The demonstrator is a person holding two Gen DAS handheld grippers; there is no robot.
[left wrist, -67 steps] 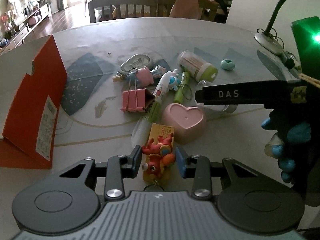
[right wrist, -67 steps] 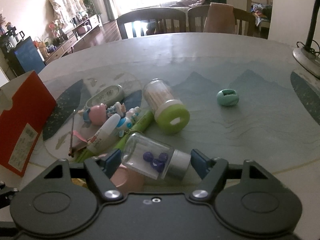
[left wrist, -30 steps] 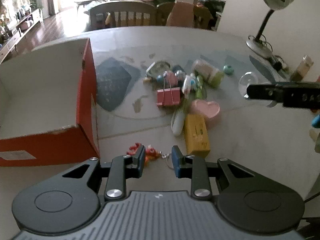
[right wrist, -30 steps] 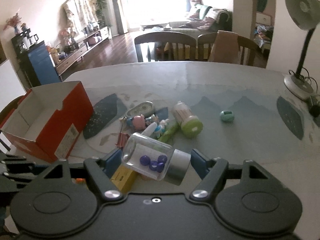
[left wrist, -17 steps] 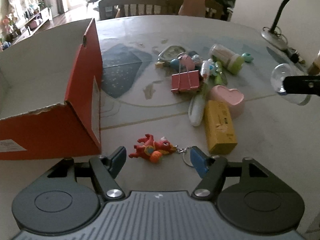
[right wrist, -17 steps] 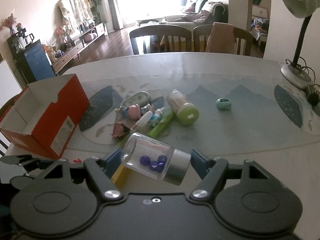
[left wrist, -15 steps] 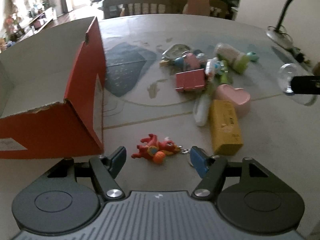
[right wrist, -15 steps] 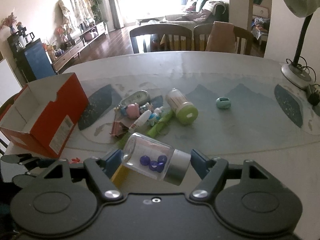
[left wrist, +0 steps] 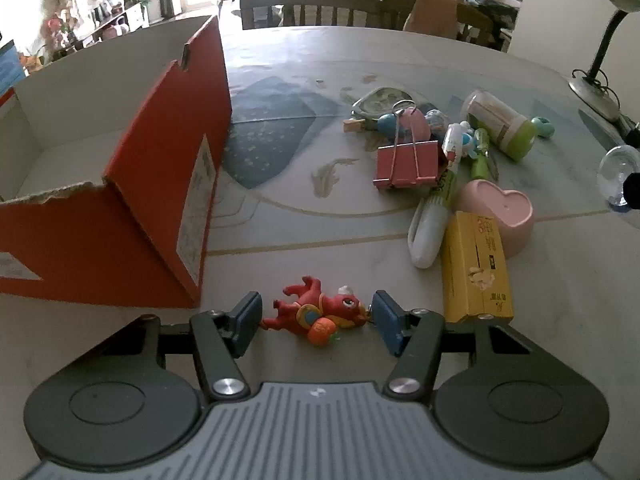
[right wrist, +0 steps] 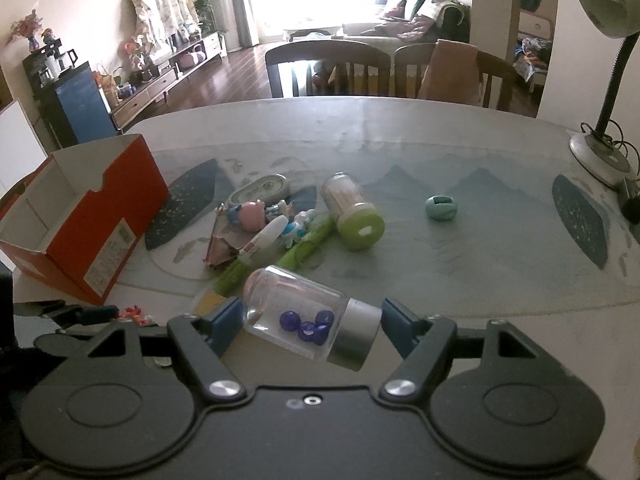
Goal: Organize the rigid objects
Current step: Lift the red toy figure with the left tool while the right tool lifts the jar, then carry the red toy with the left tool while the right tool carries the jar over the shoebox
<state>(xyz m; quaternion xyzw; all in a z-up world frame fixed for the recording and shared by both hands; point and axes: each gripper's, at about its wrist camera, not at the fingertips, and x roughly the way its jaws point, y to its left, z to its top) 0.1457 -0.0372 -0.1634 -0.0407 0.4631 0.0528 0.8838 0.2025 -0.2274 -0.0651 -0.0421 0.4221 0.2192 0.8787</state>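
The red toy point(left wrist: 318, 314) lies on the table crosswise between the left gripper point(left wrist: 316, 322), whose half-open jaws have just been closing without pinching it yet, just beside the box point(left wrist: 160, 200), while the right gripper point(right wrist: 306, 324) clamps a jar point(right wrist: 312, 316).

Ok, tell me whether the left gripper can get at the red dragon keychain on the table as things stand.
Probably yes. The red dragon keychain lies on the table between the left gripper's open fingers, which have just been closing; nothing blocks it, and the orange box stands clear.

box point(left wrist: 132, 216): matt cardboard | jar point(right wrist: 296, 312): clear glass, metal cap
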